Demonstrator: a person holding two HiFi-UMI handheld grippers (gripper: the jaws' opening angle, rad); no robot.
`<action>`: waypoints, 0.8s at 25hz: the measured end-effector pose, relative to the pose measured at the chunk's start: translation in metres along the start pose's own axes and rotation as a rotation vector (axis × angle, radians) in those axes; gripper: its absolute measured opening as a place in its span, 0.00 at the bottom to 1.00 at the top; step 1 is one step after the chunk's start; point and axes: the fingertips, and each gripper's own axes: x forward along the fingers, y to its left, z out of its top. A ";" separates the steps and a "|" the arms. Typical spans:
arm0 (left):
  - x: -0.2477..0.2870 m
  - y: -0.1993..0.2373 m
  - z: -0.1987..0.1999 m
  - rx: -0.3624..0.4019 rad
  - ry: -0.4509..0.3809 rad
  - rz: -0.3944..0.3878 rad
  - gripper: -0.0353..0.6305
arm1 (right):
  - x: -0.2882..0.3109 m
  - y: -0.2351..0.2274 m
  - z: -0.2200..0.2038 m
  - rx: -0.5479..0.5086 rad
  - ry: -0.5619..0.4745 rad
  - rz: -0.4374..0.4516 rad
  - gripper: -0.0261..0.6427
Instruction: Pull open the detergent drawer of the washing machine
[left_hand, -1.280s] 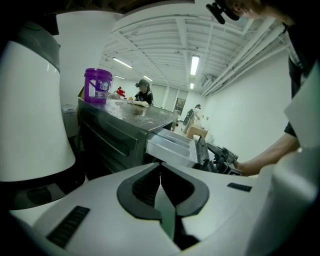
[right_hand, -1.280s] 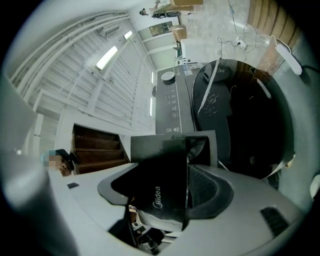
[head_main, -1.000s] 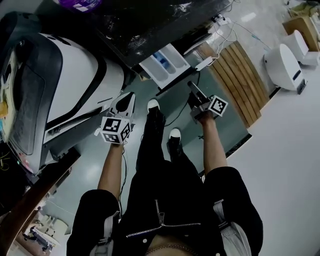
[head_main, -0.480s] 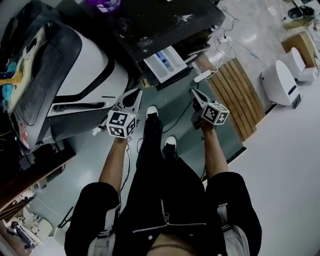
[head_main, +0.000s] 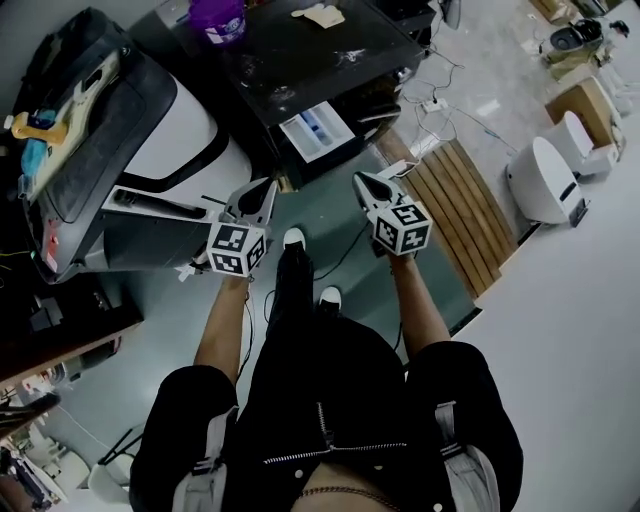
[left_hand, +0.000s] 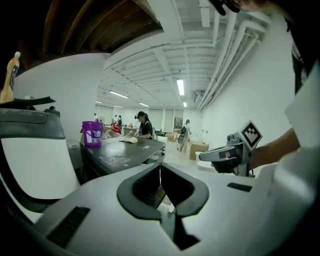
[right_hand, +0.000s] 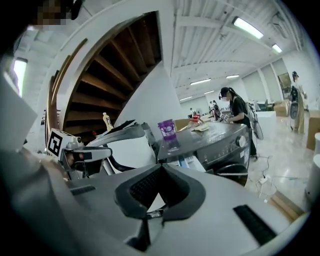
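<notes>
The dark washing machine (head_main: 300, 50) stands at the top of the head view, and its white detergent drawer (head_main: 317, 128) sticks out of the front, open. Both grippers hang in the air in front of it, touching nothing. My left gripper (head_main: 262, 188) is shut and empty, below and left of the drawer. My right gripper (head_main: 361, 181) is shut and empty too, below and right of it. In the right gripper view the washing machine (right_hand: 220, 140) and its drawer (right_hand: 188, 161) lie beyond the closed jaws (right_hand: 161, 166). The left gripper view shows closed jaws (left_hand: 160, 165).
A purple bucket (head_main: 217, 16) and a cloth sit on the machine's top. A white appliance with a black lid (head_main: 150, 130) stands to the left, a wooden slatted platform (head_main: 462, 195) and a white round appliance (head_main: 545, 180) to the right. Cables trail on the floor. People stand far back (left_hand: 144, 125).
Both grippers have risen and drawn back from the drawer. The right gripper has rolled, so its marker cube now faces up. The drawer stays open.
</notes>
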 end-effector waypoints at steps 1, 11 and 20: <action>-0.005 -0.005 0.003 0.007 -0.007 0.004 0.09 | -0.006 0.003 0.005 -0.022 -0.008 -0.010 0.05; -0.049 -0.053 0.012 0.039 -0.056 0.023 0.09 | -0.063 0.033 0.026 -0.172 -0.081 -0.083 0.05; -0.074 -0.074 0.011 0.041 -0.084 0.033 0.09 | -0.086 0.057 0.023 -0.229 -0.102 -0.073 0.05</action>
